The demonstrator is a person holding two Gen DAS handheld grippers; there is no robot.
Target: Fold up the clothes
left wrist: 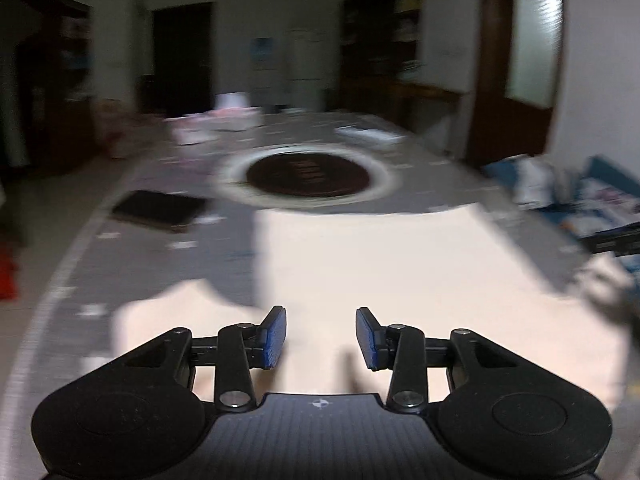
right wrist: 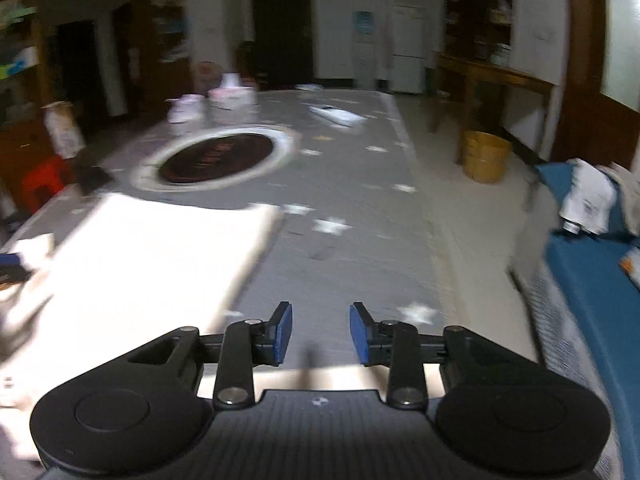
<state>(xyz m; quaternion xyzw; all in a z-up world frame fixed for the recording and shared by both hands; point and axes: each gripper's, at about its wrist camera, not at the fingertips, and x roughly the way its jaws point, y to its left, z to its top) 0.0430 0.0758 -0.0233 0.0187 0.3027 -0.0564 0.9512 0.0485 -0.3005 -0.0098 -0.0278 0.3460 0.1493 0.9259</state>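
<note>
Both are empty here: the left hand-held gripper (left wrist: 321,338) hangs with blue pads apart over the pale cream cloth garment (left wrist: 360,272), which lies spread flat on the grey star-patterned floor mat (right wrist: 360,216) at its near end, while the right hand-held gripper (right wrist: 320,334), jaws likewise parted on nothing, sits just off the garment's right edge. The risk, I'd say: pinching one layer or the mat itself, dragging the fold crooked. The dark round emblem (left wrist: 308,176) carries writing, too blurred to read.

Grey star-patterned table (right wrist: 360,216) — round dark mat (right wrist: 216,158), yellow bucket (right wrist: 486,160).
</note>
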